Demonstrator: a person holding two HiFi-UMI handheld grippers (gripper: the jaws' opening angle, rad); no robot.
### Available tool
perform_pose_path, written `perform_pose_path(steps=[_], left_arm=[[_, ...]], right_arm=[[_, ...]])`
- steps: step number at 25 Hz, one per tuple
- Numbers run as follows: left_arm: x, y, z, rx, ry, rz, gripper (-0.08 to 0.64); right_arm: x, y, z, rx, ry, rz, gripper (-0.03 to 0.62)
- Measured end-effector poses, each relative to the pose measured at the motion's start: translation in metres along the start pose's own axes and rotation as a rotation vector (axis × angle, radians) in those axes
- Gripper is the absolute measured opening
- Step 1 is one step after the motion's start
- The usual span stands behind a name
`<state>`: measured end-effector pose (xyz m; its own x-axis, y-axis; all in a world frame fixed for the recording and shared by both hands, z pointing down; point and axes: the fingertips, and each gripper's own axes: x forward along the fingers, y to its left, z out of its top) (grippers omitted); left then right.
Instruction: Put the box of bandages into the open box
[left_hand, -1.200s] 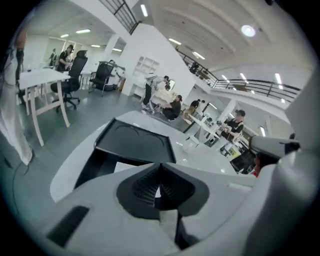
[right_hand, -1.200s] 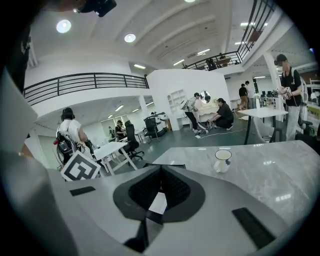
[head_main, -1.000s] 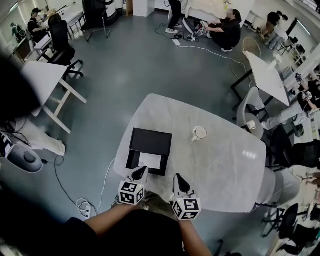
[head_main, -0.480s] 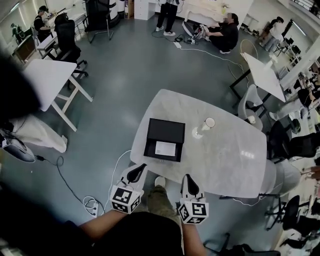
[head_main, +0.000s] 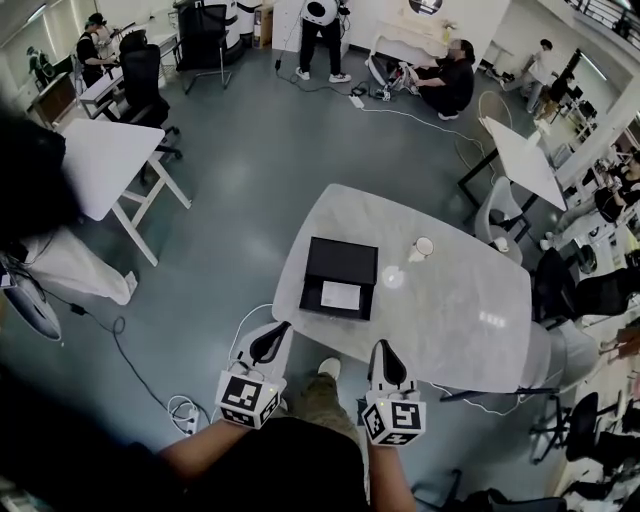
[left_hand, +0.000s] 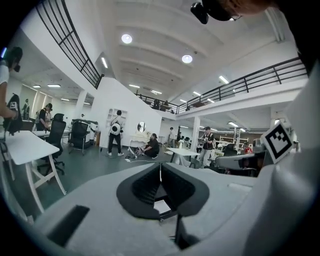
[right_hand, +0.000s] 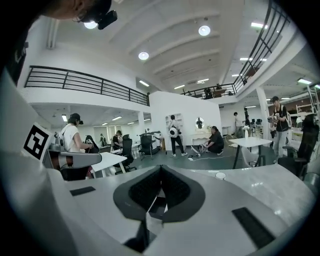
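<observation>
The open black box (head_main: 340, 262) lies on the marble table (head_main: 450, 310), its lid flipped back. The white box of bandages (head_main: 342, 295) lies flat inside its near half. Both grippers are held off the table's near edge, over the floor, and touch nothing. My left gripper (head_main: 270, 343) has its black fingers pressed together and points toward the box. My right gripper (head_main: 384, 358) is likewise shut and empty. In the left gripper view the jaws (left_hand: 160, 170) meet in a line, and in the right gripper view (right_hand: 161, 172) they do the same.
A white cup (head_main: 423, 246) stands on the table right of the black box. A grey chair (head_main: 500, 215) sits at the table's far right. A white desk (head_main: 105, 160) stands at left, and a cable (head_main: 190, 410) lies on the floor. Several people are at the back.
Both grippers have drawn back from the black box's near edge to beyond the table's near edge. The bandage box stays in the black box. The view has pulled away from the table.
</observation>
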<state>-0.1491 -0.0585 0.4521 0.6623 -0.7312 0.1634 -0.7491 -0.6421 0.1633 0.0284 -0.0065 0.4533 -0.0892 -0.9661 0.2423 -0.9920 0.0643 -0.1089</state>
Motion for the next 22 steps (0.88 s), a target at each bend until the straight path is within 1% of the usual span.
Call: perform_pose_path(steps=[3,9,15,22], left_arm=[[-0.002,0.007,0.001,0.0,-0.002,0.009,0.023],[0.003,0.009,0.002,0.001,-0.009,0.008,0.023],[0.008,-0.003,0.002,-0.001,-0.007,-0.02,0.023],[0.006,-0.016,-0.004,0.0,0.006,-0.043,0.023]], right_arm=[[-0.001,0.006,0.001,-0.027,-0.011,-0.008,0.012],[-0.008,0.002,0.0,-0.042,-0.014,-0.03,0.012],[-0.019,-0.001,0.008,-0.062,-0.028,-0.042,0.012],[-0.033,0.001,0.004,-0.06,-0.024,-0.05,0.012]])
